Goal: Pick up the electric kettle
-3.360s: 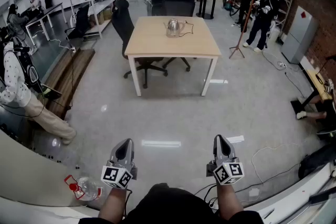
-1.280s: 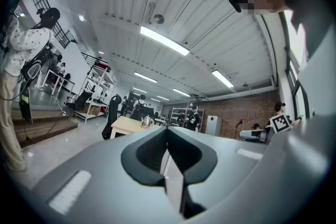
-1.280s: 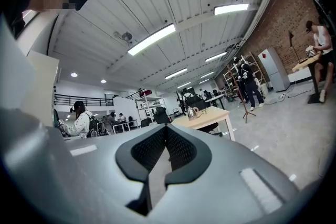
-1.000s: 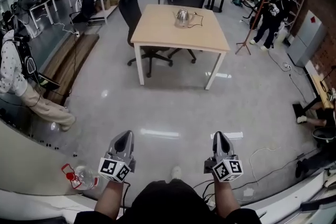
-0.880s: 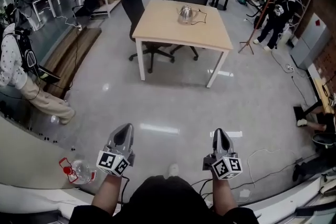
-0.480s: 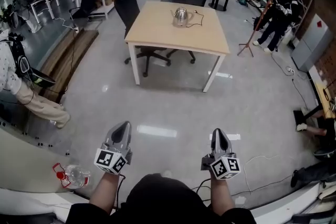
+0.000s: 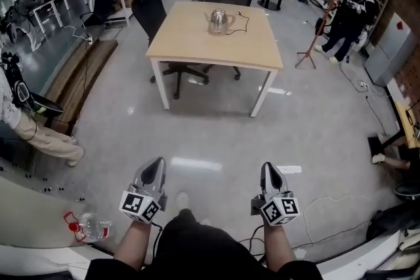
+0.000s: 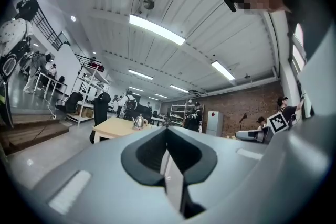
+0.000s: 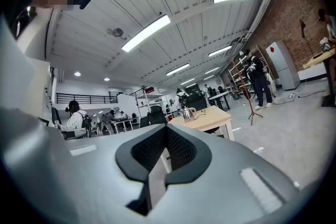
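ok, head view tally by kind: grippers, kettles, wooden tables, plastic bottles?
Grippers: 2, left gripper and right gripper, both shut
Kettle: 1
Wooden table: 1
Plastic bottle: 1
Total: 5

The hall is brightly and evenly lit from above by long white ceiling light tubes (image 8: pixel 156 29). The glossy grey floor (image 7: pixel 308 121) throws back pale streaks of glare, one of them just ahead of the person. Under the pale wooden desk (image 7: pixel 213 42) lies only a faint, soft shadow. All three views bend strongly toward the edges, and both gripper views darken to black at the corners. Close to the lens, the grey bodies of the left tongs (image 8: pixel 168 134) and right tongs (image 9: pixel 166 132) look soft, while the far room is fairly sharp.
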